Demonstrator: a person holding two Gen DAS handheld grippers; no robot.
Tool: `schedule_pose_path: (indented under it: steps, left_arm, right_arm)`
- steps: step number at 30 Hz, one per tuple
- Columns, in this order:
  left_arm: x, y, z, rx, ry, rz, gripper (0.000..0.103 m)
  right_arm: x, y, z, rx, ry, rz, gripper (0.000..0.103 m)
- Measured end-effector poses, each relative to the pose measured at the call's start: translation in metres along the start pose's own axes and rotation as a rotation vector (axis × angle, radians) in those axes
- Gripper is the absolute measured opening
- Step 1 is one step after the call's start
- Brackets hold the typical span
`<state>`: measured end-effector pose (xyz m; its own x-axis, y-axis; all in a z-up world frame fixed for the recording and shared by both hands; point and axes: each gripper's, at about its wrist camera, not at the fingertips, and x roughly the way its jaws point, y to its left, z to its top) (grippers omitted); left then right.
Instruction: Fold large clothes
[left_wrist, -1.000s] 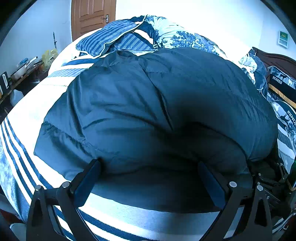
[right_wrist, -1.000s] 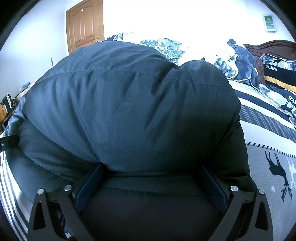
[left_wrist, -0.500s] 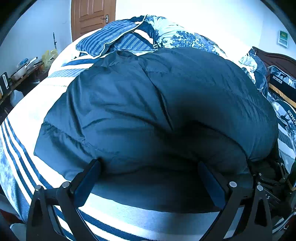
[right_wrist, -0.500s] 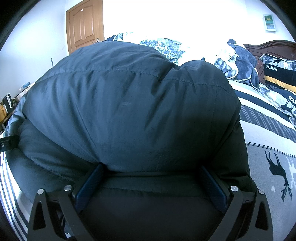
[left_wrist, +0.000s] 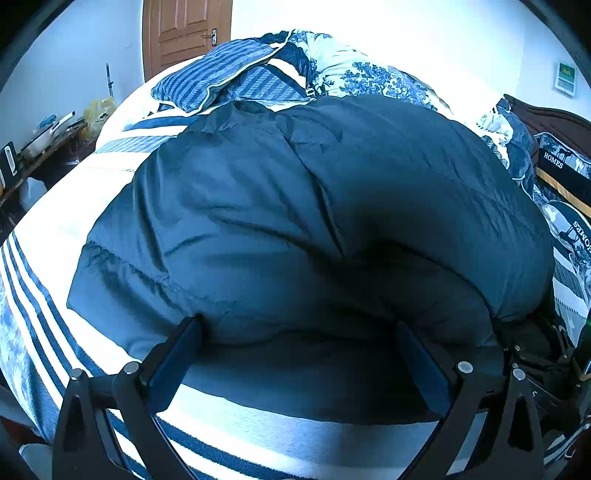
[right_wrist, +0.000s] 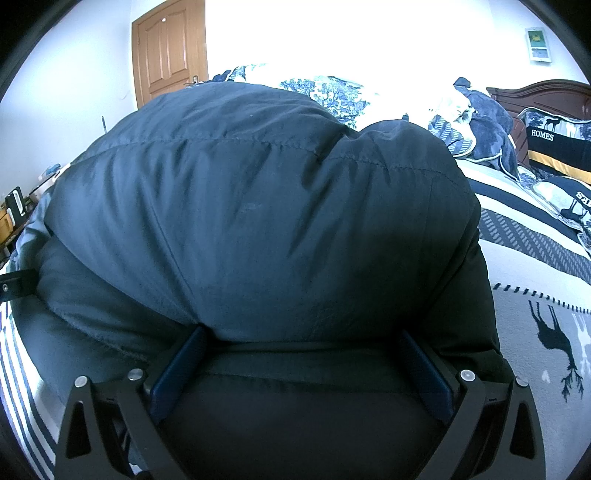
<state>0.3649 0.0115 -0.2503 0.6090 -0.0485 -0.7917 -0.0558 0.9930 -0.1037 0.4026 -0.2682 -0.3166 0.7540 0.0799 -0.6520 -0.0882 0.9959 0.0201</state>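
A dark puffy jacket lies folded over on a striped bed, bulging directly ahead of both tools. The left tool and right tool each have fingers spread wide, gripping nothing, tips tucked against the jacket's near edge. The jacket's long axis runs side to side across both views.

A brown panelled wooden door stands in a pale wall. Strong, overexposed light, perhaps from a window, whitens the far wall. A dark wooden headboard sits at right, a cluttered side table at left.
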Motion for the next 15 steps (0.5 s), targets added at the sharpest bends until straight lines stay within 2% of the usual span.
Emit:
schedule_pose_path:
  steps: [15]
  left_arm:
    - [-0.0005,0.0002,-0.0004,-0.007,-0.001,-0.004,0.103]
  right_arm:
    - [-0.0005,-0.0002,-0.0001,0.000,0.001,0.001,0.103]
